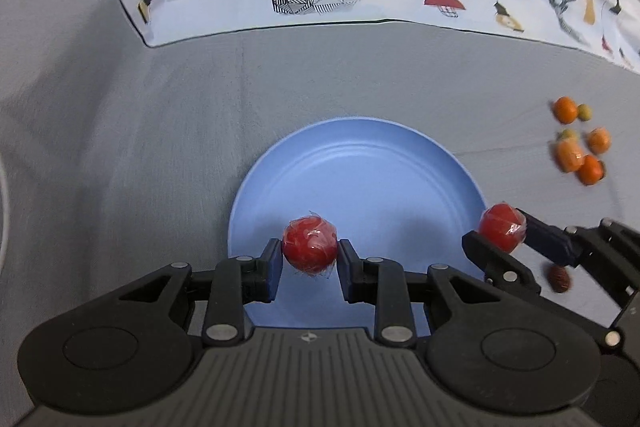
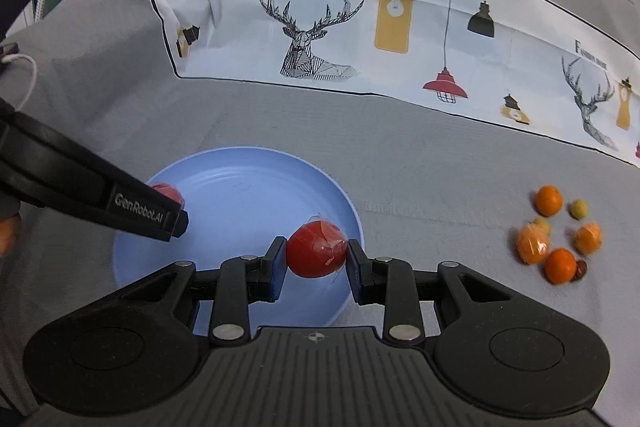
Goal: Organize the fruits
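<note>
Jaws of left gripper (image 1: 310, 253) and right gripper (image 2: 318, 254) each pinching a tomato (image 1: 309, 243) over empty plate (image 1: 360, 155); oranges (image 2: 560, 231) left on tabletop (image 2: 420, 187).

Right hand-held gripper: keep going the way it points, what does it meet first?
Likely the blue plate. The right hand-held gripper, shut on a red fruit, points down at its right part; height above it is unclear.

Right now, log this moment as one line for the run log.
left gripper: shut on red fruit over blue plate | right gripper: shut on second red fruit over plate | oranges: on cloth
</note>
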